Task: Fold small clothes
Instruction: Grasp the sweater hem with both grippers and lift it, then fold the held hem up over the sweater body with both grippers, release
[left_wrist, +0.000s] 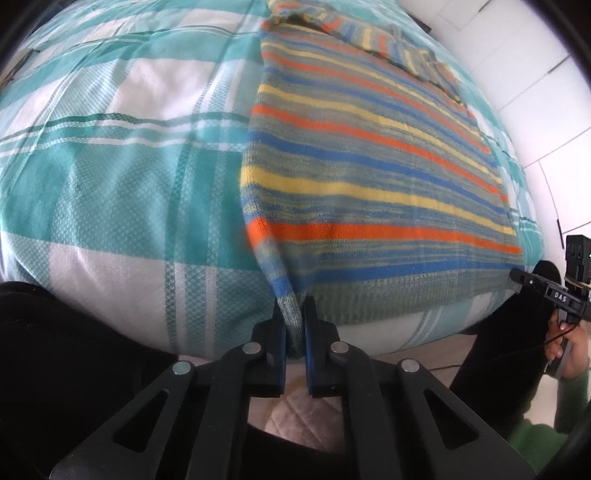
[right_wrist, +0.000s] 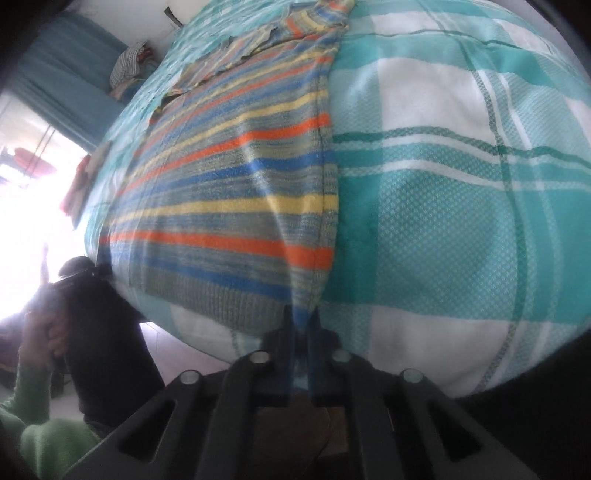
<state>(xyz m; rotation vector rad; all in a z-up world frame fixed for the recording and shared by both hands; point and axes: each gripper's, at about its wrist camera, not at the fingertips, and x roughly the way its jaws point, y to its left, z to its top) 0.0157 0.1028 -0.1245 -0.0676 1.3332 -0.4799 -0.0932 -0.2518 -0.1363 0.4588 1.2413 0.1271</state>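
A striped knit sweater in grey-green, blue, orange and yellow lies flat on a teal-and-white checked bed cover. My left gripper is shut on the sweater's near left hem corner at the bed's front edge. My right gripper is shut on the near right hem corner of the sweater. A sleeve is folded across the sweater's far part. The right gripper's body shows at the right edge of the left wrist view, held by a hand.
The bed cover spreads wide on both sides of the sweater. A heap of clothes sits at the far end by a teal curtain. A bright window is at left. White wall panels stand to the right.
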